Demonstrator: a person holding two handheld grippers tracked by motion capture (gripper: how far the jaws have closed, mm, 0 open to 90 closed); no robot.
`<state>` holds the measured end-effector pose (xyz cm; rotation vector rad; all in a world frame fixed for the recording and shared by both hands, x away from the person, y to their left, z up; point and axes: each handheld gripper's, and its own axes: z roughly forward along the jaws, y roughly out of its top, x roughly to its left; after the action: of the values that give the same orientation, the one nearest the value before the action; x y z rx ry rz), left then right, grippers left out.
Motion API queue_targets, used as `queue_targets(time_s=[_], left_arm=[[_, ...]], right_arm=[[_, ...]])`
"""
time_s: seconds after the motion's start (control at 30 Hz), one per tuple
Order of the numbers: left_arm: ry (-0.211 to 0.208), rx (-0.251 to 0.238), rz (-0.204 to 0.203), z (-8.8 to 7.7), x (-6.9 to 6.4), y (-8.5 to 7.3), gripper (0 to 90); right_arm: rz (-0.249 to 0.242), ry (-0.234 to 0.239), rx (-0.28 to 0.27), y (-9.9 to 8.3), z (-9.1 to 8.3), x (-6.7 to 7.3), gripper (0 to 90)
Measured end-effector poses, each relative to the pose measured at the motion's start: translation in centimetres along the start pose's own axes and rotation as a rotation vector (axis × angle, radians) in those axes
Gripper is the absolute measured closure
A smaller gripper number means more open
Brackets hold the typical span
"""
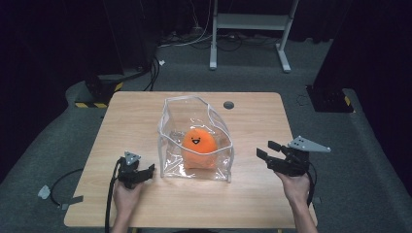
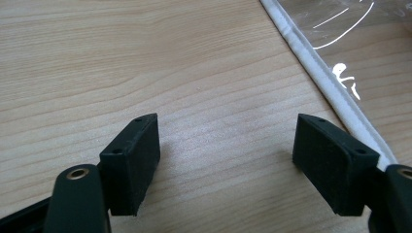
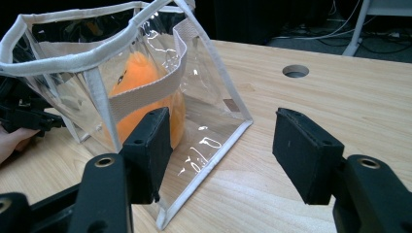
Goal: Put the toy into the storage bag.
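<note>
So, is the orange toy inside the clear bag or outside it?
Inside. The orange toy sits behind the clear bag's transparent walls, below its open white rim.

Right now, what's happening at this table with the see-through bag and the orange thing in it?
A person sits at a wooden table with a two-jaw gripper in each hand. A clear plastic bag with white trim stands in the middle, its top open, and an orange plush toy with a smiling face sits inside it. The left gripper rests by the bag's left bottom edge and the right gripper hovers off to the bag's right. Both sets of jaws stand open and empty, touching nothing.
</note>
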<state>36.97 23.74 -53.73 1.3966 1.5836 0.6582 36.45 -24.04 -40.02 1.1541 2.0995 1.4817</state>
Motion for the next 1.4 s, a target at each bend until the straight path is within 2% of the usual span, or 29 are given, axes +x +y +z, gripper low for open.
queue_targets(time_s=[1.4], left_arm=[[0.002, 0.001, 0.001, 0.0, 0.0, 0.0, 25.5]], right_arm=[[0.015, -0.031, 0.017, -2.1, 1.6, -0.5, 40.2]])
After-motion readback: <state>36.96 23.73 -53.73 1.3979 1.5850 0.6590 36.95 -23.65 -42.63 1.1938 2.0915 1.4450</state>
